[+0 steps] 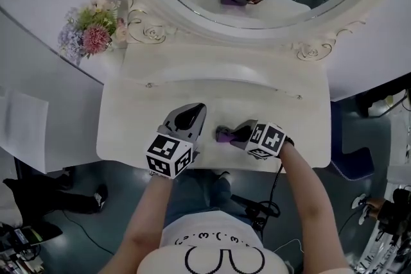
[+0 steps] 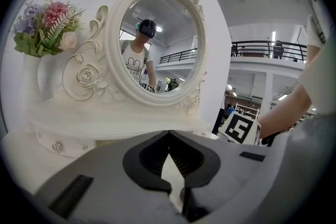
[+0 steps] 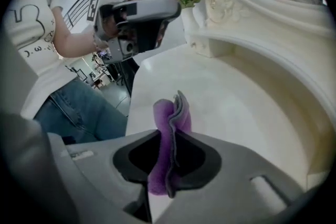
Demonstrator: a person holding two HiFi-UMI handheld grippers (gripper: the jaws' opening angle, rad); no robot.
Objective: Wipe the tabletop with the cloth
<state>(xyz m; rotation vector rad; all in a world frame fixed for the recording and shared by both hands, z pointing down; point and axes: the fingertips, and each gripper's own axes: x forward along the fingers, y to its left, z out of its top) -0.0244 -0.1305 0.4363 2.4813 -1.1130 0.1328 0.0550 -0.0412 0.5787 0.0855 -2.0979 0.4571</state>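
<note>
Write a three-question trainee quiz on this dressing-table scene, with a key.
1. True or false: the left gripper holds the cloth.
2. What colour is the cloth? A white, B purple, C green.
3. Fill in: in the head view, the flowers stand to the ___ of the mirror.
Key: 1 false, the right gripper is shut on it; the left is shut on nothing. 2 B. 3 left.

Head view looks steeply down on the table (image 1: 270, 99); left gripper view faces the mirror (image 2: 157, 44) from close; right gripper view skims the same table.
</note>
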